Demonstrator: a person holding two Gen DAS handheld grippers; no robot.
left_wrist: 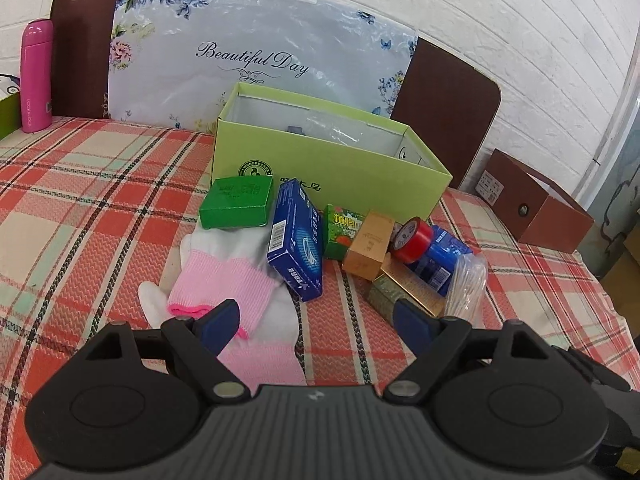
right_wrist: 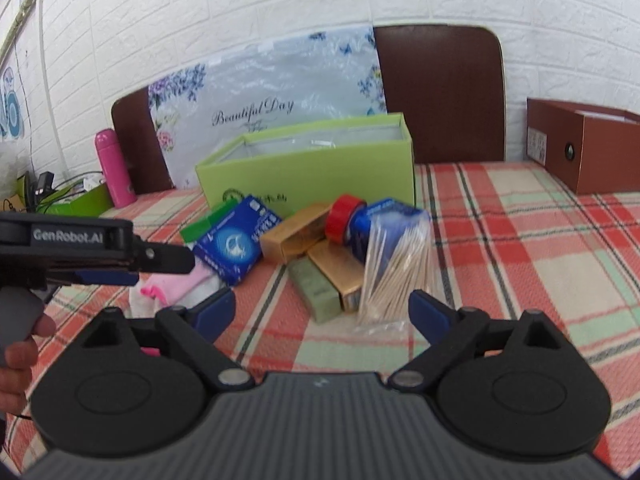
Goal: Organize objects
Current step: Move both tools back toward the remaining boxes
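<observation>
An open light green box (left_wrist: 328,172) (right_wrist: 312,172) stands on the plaid tablecloth. In front of it lies a pile: a green flat box (left_wrist: 236,202), a blue box (left_wrist: 296,240) (right_wrist: 234,244), a small green packet (left_wrist: 342,230), gold boxes (left_wrist: 370,246) (right_wrist: 294,236), an olive box (right_wrist: 316,292), red tape (left_wrist: 414,238) (right_wrist: 340,218), a blue packet (left_wrist: 440,258) and a bag of wooden sticks (right_wrist: 396,272) (left_wrist: 466,280). A pink and white glove (left_wrist: 224,280) lies near my left gripper (left_wrist: 316,322), which is open and empty. My right gripper (right_wrist: 324,314) is open, just before the sticks.
A pink bottle (left_wrist: 37,76) (right_wrist: 114,168) stands at the far left. A brown box (left_wrist: 536,204) (right_wrist: 584,148) sits at the right. A floral bag (left_wrist: 260,52) leans on brown chair backs (right_wrist: 440,92) behind the green box. The left gripper (right_wrist: 96,248) shows in the right wrist view.
</observation>
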